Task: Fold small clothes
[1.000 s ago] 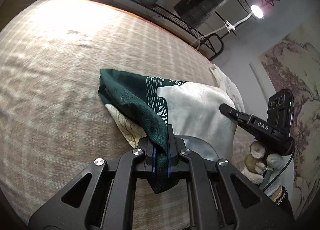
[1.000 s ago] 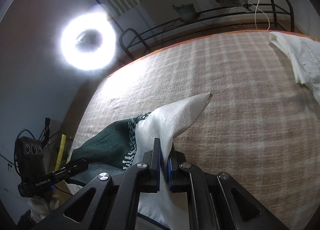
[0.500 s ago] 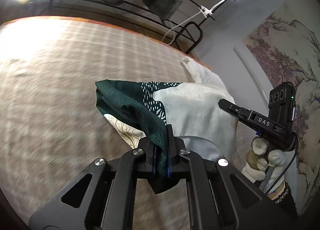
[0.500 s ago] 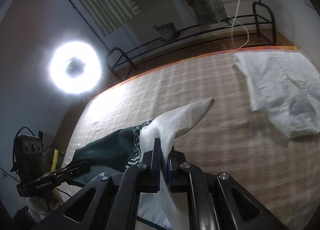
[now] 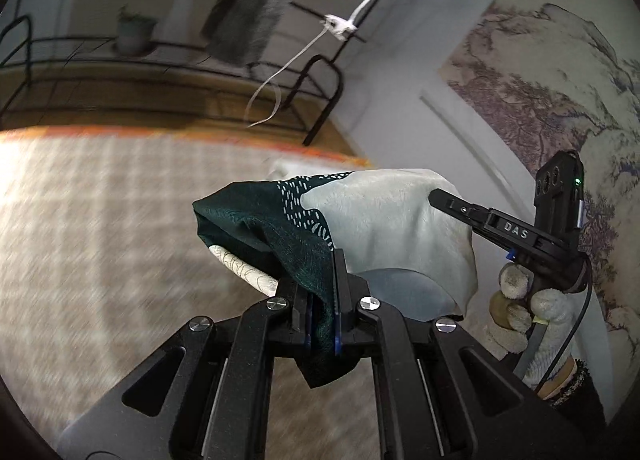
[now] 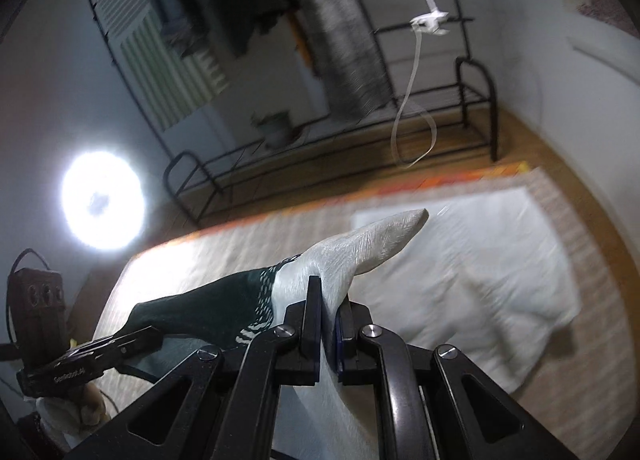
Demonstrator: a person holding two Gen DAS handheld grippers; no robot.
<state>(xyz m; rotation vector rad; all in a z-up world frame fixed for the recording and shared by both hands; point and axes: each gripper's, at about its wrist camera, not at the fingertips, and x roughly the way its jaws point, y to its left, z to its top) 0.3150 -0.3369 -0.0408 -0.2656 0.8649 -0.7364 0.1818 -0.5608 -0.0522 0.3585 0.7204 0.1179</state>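
A small garment [image 5: 360,220], dark green at one end and off-white at the other, hangs stretched between my two grippers above the checked beige cloth [image 5: 100,220]. My left gripper [image 5: 322,300] is shut on its dark green end. My right gripper [image 6: 329,324] is shut on its off-white end [image 6: 360,256], whose corner sticks out past the fingers. Each gripper shows in the other's view: the right one [image 5: 460,208] in the left wrist view, the left one [image 6: 132,340] in the right wrist view.
A white garment [image 6: 480,272] lies flat on the cloth under and beyond my right gripper, near the orange border [image 6: 460,180]. A black metal rack [image 6: 320,148] with a potted plant stands behind. A ring light [image 6: 102,200] glares at left.
Both grippers have lifted and tilted up with the garment held between them and swung to the right. The white garment now lies right below my right gripper.
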